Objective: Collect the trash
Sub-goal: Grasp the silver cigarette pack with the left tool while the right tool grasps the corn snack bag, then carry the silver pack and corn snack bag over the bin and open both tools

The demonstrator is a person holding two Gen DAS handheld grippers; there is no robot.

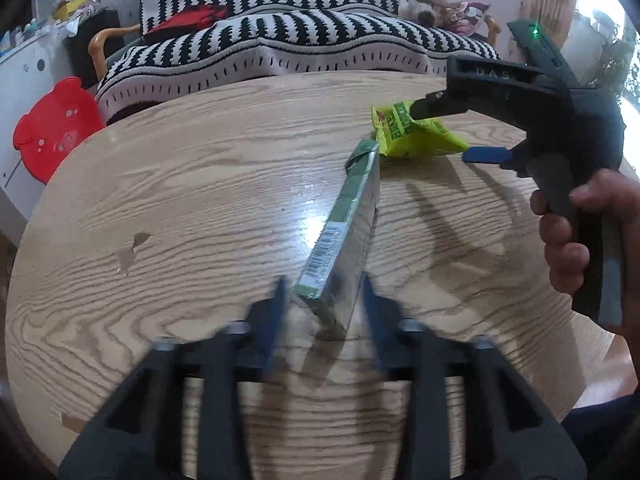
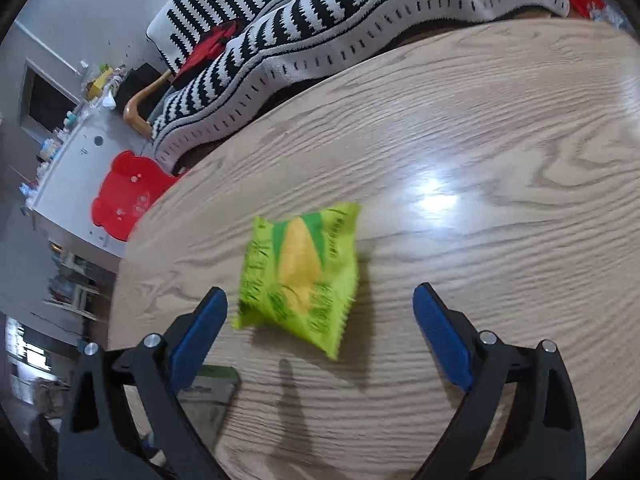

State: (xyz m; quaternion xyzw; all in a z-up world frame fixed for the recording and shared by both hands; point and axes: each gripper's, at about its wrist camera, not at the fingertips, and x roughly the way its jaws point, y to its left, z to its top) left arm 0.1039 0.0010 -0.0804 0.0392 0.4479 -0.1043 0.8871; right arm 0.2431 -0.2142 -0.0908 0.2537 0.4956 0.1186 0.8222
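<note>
- We see our left hand-held gripper [image 1: 322, 300] with jaws apart around the near end of a green carton [image 1: 344, 232] mid-surface [image 1: 180, 200].
- Our right hand-held gripper [image 2: 320, 320] gapes wide over the yellow-green snack packet [image 2: 300, 272] near the surface's far edge.

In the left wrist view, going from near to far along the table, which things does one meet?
Left claw → long green carton → yellow-green snack packet → striped blanket behind the table.
</note>
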